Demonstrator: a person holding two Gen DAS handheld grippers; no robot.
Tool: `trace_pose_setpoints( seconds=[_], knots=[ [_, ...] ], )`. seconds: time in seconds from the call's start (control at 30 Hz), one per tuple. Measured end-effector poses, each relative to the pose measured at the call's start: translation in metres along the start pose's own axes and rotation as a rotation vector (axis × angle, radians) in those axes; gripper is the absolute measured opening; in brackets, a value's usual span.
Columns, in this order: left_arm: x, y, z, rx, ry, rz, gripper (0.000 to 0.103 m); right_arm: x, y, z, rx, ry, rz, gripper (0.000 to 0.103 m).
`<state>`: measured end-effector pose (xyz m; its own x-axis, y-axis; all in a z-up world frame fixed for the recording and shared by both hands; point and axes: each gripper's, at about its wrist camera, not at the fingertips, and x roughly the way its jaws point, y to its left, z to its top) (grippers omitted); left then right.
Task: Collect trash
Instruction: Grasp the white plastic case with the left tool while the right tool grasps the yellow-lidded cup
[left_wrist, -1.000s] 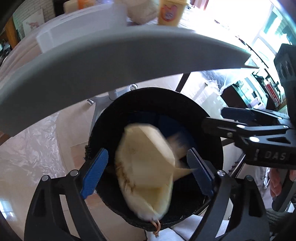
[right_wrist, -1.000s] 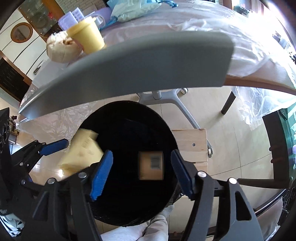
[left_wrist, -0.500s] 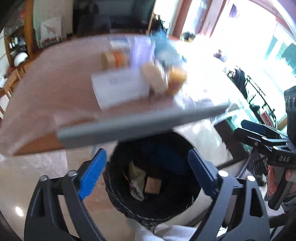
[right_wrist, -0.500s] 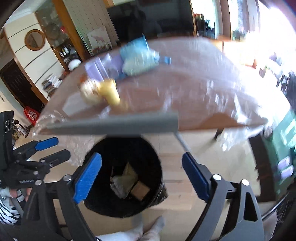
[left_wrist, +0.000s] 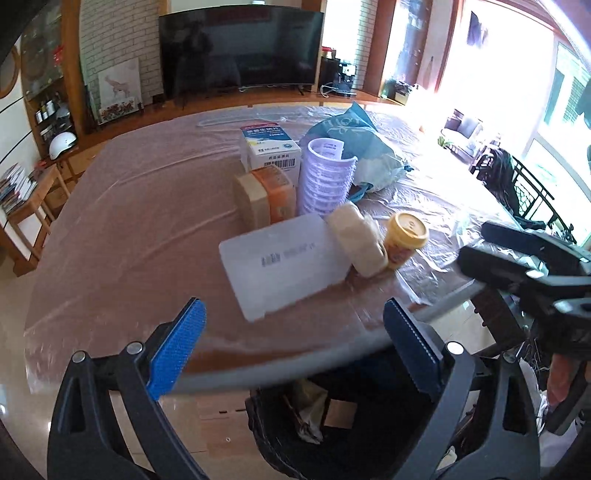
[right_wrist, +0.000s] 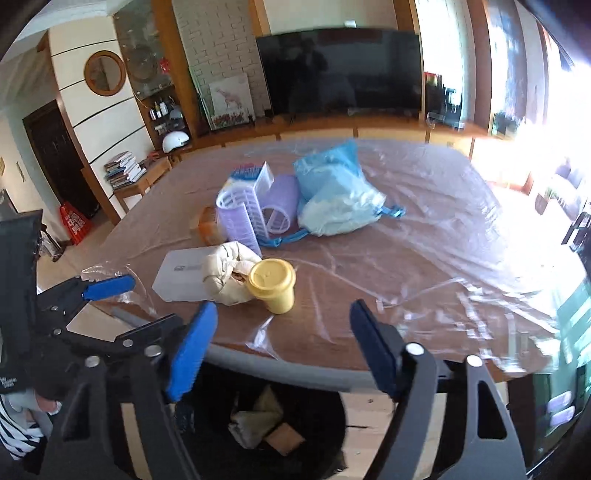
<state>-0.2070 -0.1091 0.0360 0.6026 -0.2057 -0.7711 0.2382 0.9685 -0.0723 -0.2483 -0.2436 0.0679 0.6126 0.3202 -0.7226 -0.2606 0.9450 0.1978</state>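
A black bin (left_wrist: 273, 443) stands on the floor under the table's near edge, with crumpled paper (left_wrist: 306, 410) and a small cardboard box (right_wrist: 284, 437) inside. My left gripper (left_wrist: 291, 310) hangs open and empty above the bin, facing the table. My right gripper (right_wrist: 282, 308) is beside it, its jaws closing with nothing between them. On the table just ahead lie a flat white box (left_wrist: 284, 266), a cream wrapped bundle (left_wrist: 360, 243) and a yellow lidded cup (right_wrist: 273, 284).
Further back stand lilac plastic baskets (right_wrist: 240, 218), an orange box (left_wrist: 273, 195), a medicine carton (left_wrist: 269, 147) and a blue bag (right_wrist: 336, 195). Plastic sheeting covers the table (right_wrist: 424, 258). A grey rim (right_wrist: 295, 376) edges it above the bin.
Both grippers rose from over the bin's mouth to table height. The paper and the box that were falling between the jaws now lie in the bin.
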Motion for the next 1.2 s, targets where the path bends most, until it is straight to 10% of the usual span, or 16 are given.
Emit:
trace_pose_setpoints(
  seconds=[1.2],
  knots=[
    [0.033, 0.019, 0.021, 0.173, 0.018, -0.106, 0.078, 0.07, 0.016, 0.007, 0.005, 0.015, -0.048, 0.029]
  ],
)
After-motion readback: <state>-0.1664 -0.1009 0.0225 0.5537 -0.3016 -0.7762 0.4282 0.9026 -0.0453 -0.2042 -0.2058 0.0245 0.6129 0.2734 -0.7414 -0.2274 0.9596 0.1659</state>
